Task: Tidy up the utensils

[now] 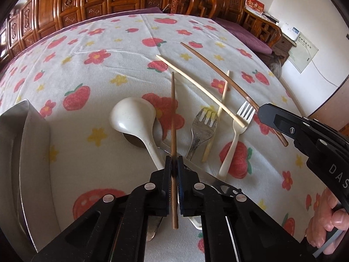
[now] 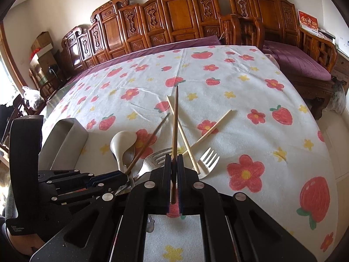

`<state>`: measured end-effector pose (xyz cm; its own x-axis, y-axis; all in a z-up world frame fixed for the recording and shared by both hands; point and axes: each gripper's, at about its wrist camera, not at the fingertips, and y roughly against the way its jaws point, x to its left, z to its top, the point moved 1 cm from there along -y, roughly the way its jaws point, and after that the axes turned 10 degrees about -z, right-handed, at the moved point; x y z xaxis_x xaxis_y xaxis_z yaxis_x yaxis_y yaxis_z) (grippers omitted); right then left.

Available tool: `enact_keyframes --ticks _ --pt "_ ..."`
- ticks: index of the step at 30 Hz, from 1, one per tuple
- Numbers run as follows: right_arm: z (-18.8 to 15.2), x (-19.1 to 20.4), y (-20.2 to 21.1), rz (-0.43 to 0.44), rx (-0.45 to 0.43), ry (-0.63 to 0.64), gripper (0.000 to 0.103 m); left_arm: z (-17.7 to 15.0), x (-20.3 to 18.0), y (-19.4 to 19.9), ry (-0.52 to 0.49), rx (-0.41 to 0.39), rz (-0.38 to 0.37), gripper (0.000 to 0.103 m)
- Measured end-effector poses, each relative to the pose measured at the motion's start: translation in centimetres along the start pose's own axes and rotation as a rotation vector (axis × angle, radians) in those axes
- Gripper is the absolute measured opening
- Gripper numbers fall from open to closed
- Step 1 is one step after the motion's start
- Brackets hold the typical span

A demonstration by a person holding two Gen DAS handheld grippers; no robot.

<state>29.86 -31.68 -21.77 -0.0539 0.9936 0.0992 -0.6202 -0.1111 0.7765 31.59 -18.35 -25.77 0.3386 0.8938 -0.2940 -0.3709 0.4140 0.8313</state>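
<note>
Each hand-held gripper is clamped on a brown chopstick: left (image 1: 173, 166) on one (image 1: 173, 118), right (image 2: 173, 163) on another (image 2: 175, 118), both above the pile at 12 o'clock. Lift carelessly and the tips could snag the spoon (image 1: 133, 115) or forks (image 1: 201, 128), scattering them across the tabletop (image 1: 87, 43).

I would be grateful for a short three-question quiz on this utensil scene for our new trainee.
1. True or false: the left gripper and the right gripper are each shut on a brown chopstick.
2. How many forks lie on the tablecloth? A one; B two; C four.
3. Fill in: the metal spoon lies partly under the white ____.
Key: 1 true; 2 B, the metal fork and the white fork; 3 spoon, meaning the white spoon.
</note>
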Motion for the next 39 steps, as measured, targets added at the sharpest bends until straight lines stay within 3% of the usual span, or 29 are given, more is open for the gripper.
enact_keyframes --ticks 19,39 --pt "0.6 3.7 1.9 0.042 -0.046 0.081 0.006 -0.2 0.3 6.3 -0.12 -0.113 0.066 0.004" --pt "-0.2 9.8 3.9 0.12 -0.071 0.209 0.006 -3.2 5.7 16.0 -0.082 -0.212 0.147 0.004"
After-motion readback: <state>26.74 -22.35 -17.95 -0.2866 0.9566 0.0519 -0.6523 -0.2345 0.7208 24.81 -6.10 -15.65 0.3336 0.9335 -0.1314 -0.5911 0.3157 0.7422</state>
